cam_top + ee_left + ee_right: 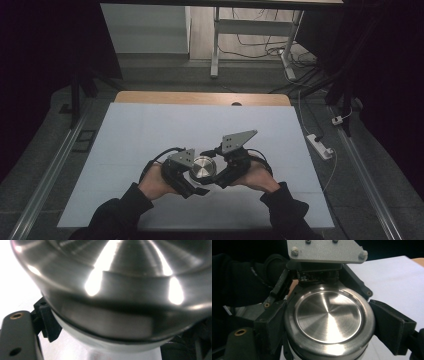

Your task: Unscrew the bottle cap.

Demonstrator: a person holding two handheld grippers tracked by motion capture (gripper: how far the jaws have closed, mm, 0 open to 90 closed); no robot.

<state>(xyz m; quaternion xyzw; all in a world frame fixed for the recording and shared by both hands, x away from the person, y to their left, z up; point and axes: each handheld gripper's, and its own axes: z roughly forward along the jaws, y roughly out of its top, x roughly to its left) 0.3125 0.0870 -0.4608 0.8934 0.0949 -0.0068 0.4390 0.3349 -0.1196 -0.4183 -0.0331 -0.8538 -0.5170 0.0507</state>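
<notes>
while both hands meet over white table (pixel 150 130), left gripper (pixel 189 176) pinches body of steel container (pixel 203 167) just above tabletop; right gripper (pixel 329 325) jaws pressed on container's round metal lid (pixel 328 315), one each side.

The round lid (pixel 329 317) is brushed metal, glossy, with fine concentric machining marks and bright reflections. The right gripper (pixel 329 322) has matt black plastic jaws, and the left gripper (pixel 192 172) carries a dull grey metal plate. The bench (pixel 150 130) has a smooth, matt white covering over a wooden edge.
</notes>
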